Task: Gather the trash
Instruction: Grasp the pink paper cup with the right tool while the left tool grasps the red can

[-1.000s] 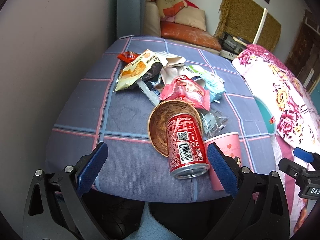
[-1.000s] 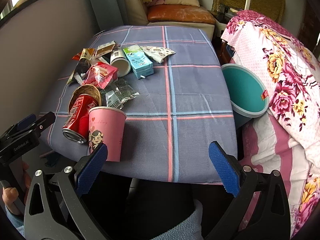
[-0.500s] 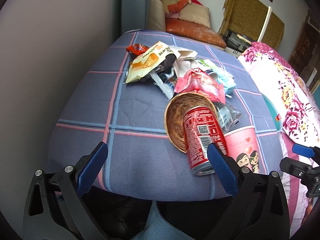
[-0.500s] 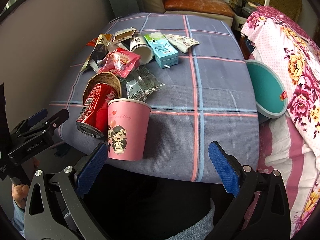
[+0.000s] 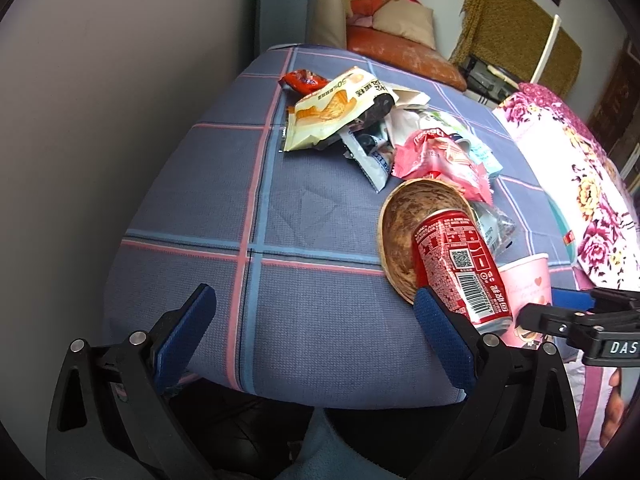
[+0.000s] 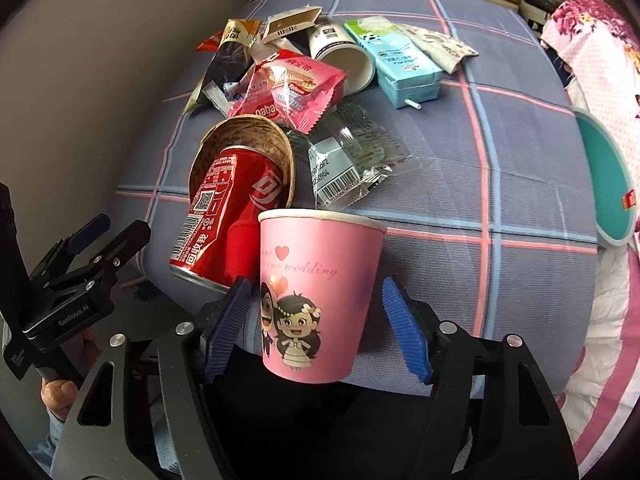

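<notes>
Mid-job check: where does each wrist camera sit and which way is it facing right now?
Left wrist: on the left hand-held gripper, angled down at the table's near edge, jaws open over bare cloth; the right one enters at right.
Right wrist: on the right hand-held gripper, angled down, straddling the pink cup, jaws closing; a hand shows lower left.
Shared: pink cup, red can.

I see a pink cup (image 6: 316, 292) printed with a cartoon wedding couple, a red can (image 6: 224, 220) with white lettering, a brown bowl (image 5: 404, 232), a light-blue carton (image 6: 394, 62), and a blue-grey tablecloth (image 5: 312, 208) checked with pink and blue lines.
</notes>
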The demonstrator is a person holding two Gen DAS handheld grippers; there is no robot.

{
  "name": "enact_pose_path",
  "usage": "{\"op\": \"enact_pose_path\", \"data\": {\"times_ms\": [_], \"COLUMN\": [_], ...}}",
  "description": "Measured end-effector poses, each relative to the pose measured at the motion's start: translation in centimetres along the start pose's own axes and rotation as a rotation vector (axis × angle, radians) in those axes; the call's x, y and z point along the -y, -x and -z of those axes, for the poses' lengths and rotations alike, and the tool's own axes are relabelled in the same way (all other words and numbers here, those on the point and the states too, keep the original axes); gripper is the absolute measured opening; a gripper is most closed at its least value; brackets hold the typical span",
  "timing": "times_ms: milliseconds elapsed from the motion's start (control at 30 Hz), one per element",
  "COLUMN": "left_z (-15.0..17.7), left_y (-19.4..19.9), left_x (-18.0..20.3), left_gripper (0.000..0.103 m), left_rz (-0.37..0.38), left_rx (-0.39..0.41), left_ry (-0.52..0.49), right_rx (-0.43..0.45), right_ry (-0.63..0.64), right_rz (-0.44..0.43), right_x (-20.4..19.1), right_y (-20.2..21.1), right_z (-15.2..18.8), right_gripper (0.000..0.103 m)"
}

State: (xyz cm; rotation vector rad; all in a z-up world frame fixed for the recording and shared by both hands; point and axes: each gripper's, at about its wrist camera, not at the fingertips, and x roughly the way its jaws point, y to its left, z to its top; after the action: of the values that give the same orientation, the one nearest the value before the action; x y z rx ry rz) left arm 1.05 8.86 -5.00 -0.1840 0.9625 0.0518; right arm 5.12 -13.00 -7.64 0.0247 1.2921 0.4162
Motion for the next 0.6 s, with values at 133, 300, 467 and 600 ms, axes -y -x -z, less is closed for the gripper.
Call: {"op": "enact_pose_path", "data": {"times_ms": [133, 300, 467, 600], "left_z": [-0.1, -0.4, -1.0, -2.0], "left_y": [-0.3, -0.2, -0.2, -0.7], "left_x": [0.1, 1.2, 4.0, 6.8], "left_gripper": [0.099, 0.094, 0.08, 0.079], "left_rz": [0.02, 0.067, 0.126, 0.163], "left_rx": [-0.018, -0.033, -0.073, -0.104], "left_ry": [-0.004, -0.031, -0.114, -0.19], "right_rx": [-0.017, 0.02, 0.063, 0.088], "right_ry": [-0.014, -0.006, -0.05, -0.094], "right_rz": [-0.031, -0.039, -0.026, -0.024], "right_x": [0.4, 1.2, 3.7, 6.1], "right_y": [-1.0, -0.4, 1.1, 2.2], "right_z": [-0.2, 0.2, 0.4, 0.7], "right_gripper": [0.06, 0.056, 0.056, 0.056]}}
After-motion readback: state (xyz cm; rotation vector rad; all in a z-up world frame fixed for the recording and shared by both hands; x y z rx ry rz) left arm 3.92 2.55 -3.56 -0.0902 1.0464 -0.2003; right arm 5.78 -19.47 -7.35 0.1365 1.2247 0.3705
